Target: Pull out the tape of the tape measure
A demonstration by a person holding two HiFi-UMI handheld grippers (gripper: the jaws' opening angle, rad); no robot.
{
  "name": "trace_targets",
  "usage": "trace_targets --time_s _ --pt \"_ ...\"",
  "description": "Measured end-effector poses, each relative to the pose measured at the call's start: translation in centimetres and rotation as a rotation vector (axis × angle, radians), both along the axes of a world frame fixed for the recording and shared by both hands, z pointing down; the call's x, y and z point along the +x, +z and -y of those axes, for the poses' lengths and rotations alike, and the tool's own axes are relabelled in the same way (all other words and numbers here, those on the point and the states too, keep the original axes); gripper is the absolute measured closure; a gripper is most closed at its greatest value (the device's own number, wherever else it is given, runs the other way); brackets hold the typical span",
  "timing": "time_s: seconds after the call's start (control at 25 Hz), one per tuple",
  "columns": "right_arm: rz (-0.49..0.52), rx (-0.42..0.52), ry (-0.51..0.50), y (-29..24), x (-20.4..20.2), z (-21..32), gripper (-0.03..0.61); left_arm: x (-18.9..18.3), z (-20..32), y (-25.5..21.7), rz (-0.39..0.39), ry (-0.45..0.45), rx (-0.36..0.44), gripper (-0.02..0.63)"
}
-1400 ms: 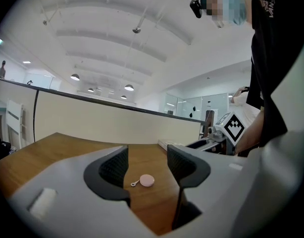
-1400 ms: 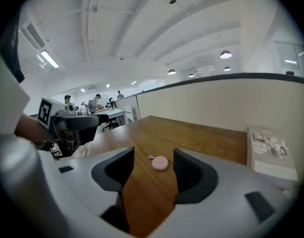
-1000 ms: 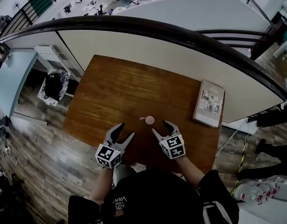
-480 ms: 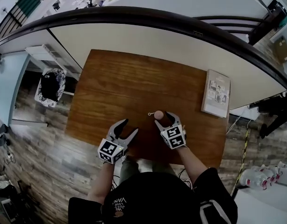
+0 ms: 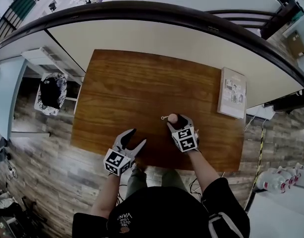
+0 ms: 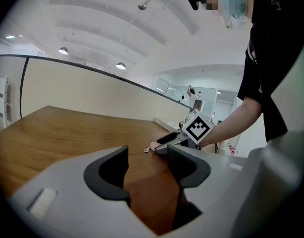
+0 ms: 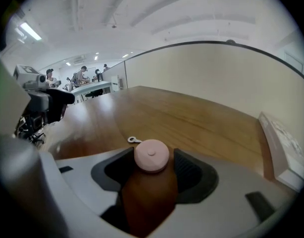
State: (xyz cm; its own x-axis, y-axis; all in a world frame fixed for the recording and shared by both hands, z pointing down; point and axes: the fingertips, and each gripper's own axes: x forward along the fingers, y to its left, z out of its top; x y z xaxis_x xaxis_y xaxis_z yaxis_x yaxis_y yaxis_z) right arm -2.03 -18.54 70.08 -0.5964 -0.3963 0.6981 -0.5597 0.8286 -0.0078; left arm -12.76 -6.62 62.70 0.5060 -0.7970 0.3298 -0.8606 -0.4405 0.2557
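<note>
A small pink round tape measure (image 5: 173, 118) (image 7: 151, 155) lies flat on the brown wooden table (image 5: 132, 83), its metal pull ring (image 5: 164, 117) (image 7: 132, 140) pointing left. My right gripper (image 5: 179, 119) (image 7: 154, 158) rests low on the table, and the disc sits between its fingertips. It touches the left one, and a thin gap shows at the right. My left gripper (image 5: 137, 136) (image 6: 148, 167) hovers open and empty near the table's front edge, to the left. Its view shows the right gripper (image 6: 168, 141) and the disc (image 6: 152, 147) ahead.
A book (image 5: 232, 99) (image 7: 283, 144) lies at the table's right edge. A curved partition with a dark rail (image 5: 157, 14) runs behind the table. A chair with a black bag (image 5: 52, 92) stands on the floor to the left.
My right gripper has moved forward from the front edge to the tape measure and now brackets it. The left gripper has hardly moved. The head view has shifted.
</note>
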Motion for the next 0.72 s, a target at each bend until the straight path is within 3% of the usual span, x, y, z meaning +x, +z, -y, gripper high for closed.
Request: trace_targets --time_s 0.4,0.72 --pt "-0.013 -0.008 -0.037 0.2 -0.1 -0.2 0.36 1.0 0.0 0.7 -0.012 0.071 -0.011 0.382" --pt "0.019 0.011 -0.001 -1.6 0.2 -0.8 0.36 1.8 0.5 0.5 0.011 0.132 -0.008 0.382"
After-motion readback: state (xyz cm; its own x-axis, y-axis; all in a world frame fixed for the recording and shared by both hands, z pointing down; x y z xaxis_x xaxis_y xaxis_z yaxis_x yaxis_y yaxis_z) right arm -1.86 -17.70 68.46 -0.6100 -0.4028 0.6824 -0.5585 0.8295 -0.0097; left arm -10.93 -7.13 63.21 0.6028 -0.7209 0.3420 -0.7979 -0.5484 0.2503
